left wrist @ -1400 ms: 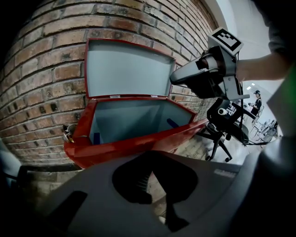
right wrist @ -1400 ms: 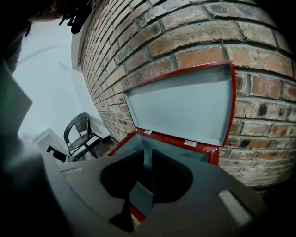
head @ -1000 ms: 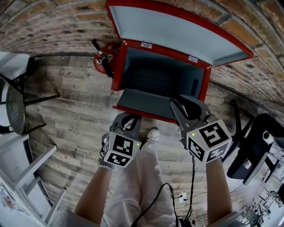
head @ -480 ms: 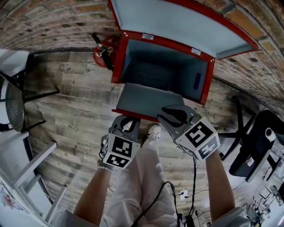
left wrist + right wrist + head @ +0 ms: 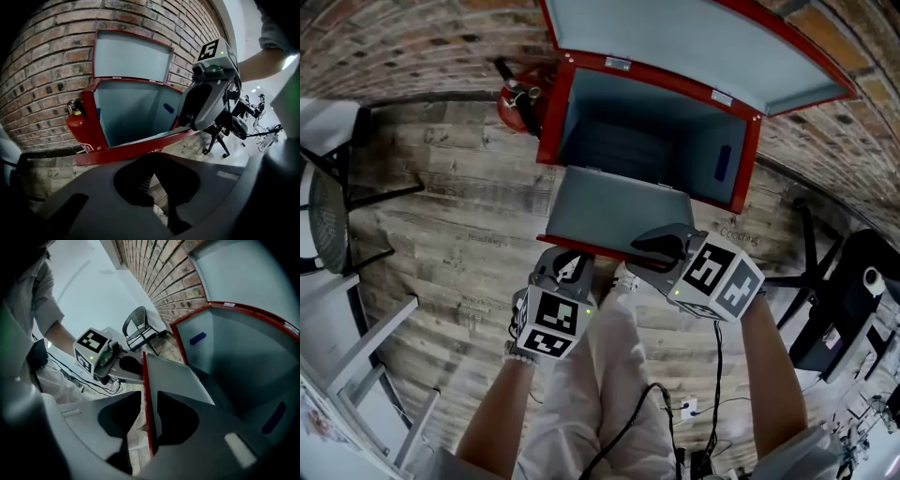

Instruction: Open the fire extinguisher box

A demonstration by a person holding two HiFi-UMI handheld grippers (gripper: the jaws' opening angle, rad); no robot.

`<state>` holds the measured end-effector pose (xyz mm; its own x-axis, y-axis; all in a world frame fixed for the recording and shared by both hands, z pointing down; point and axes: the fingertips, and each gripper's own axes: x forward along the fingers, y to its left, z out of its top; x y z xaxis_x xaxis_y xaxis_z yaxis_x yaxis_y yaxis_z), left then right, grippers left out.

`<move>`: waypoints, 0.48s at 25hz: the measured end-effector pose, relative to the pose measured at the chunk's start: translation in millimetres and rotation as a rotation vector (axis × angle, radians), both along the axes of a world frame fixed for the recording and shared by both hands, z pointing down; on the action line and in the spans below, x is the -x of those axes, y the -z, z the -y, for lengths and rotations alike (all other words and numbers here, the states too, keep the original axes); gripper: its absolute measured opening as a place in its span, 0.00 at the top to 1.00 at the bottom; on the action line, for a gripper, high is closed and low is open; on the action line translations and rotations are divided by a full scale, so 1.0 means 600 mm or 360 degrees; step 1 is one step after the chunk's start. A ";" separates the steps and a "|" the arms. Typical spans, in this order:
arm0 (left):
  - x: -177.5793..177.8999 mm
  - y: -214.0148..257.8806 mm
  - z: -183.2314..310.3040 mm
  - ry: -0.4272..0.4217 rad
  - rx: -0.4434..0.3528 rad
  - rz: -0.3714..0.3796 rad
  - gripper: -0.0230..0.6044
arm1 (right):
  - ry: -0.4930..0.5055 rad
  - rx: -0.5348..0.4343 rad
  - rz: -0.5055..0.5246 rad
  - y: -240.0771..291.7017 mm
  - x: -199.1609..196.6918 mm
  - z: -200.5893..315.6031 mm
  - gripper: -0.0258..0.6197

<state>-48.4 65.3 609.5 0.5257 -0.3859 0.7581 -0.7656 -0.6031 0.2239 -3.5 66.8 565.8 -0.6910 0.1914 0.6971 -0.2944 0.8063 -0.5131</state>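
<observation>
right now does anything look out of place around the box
The extinguisher stands outside the box, beside its left wall as the head view shows it, while the open box looks empty. That is odd for an extinguisher box. Nothing looks spilled or damaged.

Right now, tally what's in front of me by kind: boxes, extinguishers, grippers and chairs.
Fire extinguisher box: 1
Fire extinguisher: 1
Grippers: 2, the left gripper and the right gripper
Chairs: 2, the mesh chair and the office chair
Total: 6
</observation>
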 end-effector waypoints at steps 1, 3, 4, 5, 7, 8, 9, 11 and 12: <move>0.001 -0.001 -0.001 -0.0001 -0.0001 0.0001 0.97 | 0.0032 0.0026 -0.0001 -0.001 0.002 -0.007 0.77; 0.002 -0.002 -0.002 -0.0002 -0.0005 0.0001 0.97 | 0.0082 0.0043 -0.0023 -0.007 0.004 -0.016 0.77; 0.002 -0.003 -0.003 -0.0002 -0.0006 0.0000 0.97 | 0.0101 0.0038 -0.0038 -0.011 0.004 -0.019 0.77; 0.003 -0.003 -0.003 -0.0001 -0.0007 -0.0001 0.97 | 0.0114 0.0031 -0.0049 -0.015 0.005 -0.022 0.78; 0.004 -0.003 -0.005 0.0000 -0.0009 -0.0002 0.97 | 0.0119 0.0021 -0.0057 -0.020 0.007 -0.024 0.83; 0.006 -0.004 -0.006 0.0002 -0.0009 -0.0002 0.97 | 0.0118 0.0018 -0.0058 -0.021 0.007 -0.025 0.86; 0.007 -0.005 -0.008 0.0004 -0.0007 -0.0001 0.97 | 0.0120 0.0016 -0.0060 -0.023 0.008 -0.026 0.87; 0.013 -0.008 -0.015 0.0007 0.0000 0.0002 0.97 | 0.0142 0.0010 -0.0070 -0.028 0.010 -0.032 0.87; 0.016 -0.009 -0.019 0.0007 0.0004 0.0004 0.97 | 0.0156 0.0005 -0.0077 -0.030 0.011 -0.036 0.87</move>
<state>-57.7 76.4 614.8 0.5221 -0.3863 0.7603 -0.7688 -0.5992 0.2235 -9.9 88.2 583.9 -0.6343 0.2587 0.7285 -0.2385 0.8309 -0.5027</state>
